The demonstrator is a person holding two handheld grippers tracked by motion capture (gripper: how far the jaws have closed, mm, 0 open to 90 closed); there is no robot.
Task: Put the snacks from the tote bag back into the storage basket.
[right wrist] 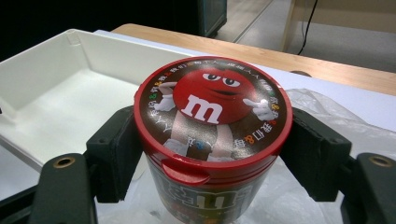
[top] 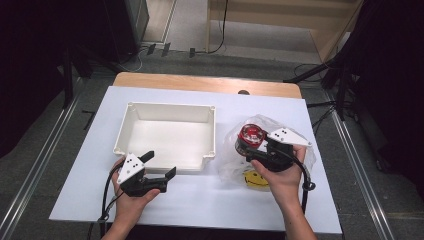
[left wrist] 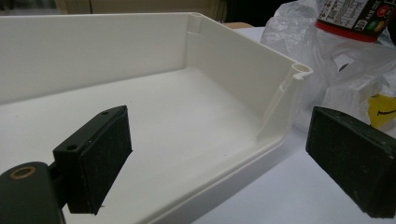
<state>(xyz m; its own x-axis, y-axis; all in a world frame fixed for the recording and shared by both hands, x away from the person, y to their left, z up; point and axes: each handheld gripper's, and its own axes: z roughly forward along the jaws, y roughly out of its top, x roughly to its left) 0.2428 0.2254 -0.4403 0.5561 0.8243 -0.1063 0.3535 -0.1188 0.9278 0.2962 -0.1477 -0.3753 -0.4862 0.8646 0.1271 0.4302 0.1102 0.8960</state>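
Nearest, at the table's front edge: left gripper [top: 161, 169] in the person's left hand [top: 127, 197], jaws spread wide and holding nothing, one pad over the front wall of the white plastic bin [left wrist: 280, 100], the other outside it above the white tabletop [top: 200, 200]. Seen along those jaws in the left gripper view: the bin's near right corner between the two pads, untouched.

Further right, about as near: right hand [top: 280, 177] carrying the right gripper [right wrist: 210, 140], jaws wide but clamped on an M&M's candy tub [right wrist: 212, 126], pads pressed against both sides just under the red lid rim. Tub upright, red character printed on its lid, sitting amid a crumpled clear plastic bag [top: 295, 130] to the right of the bin. Yellow smiley item [top: 256, 179] lying in the bag just in front of the tub.

Beyond: bin open-topped, nothing inside, left of centre. Farther still, bare wooden table edge [top: 200, 82], then grey floor with cables.
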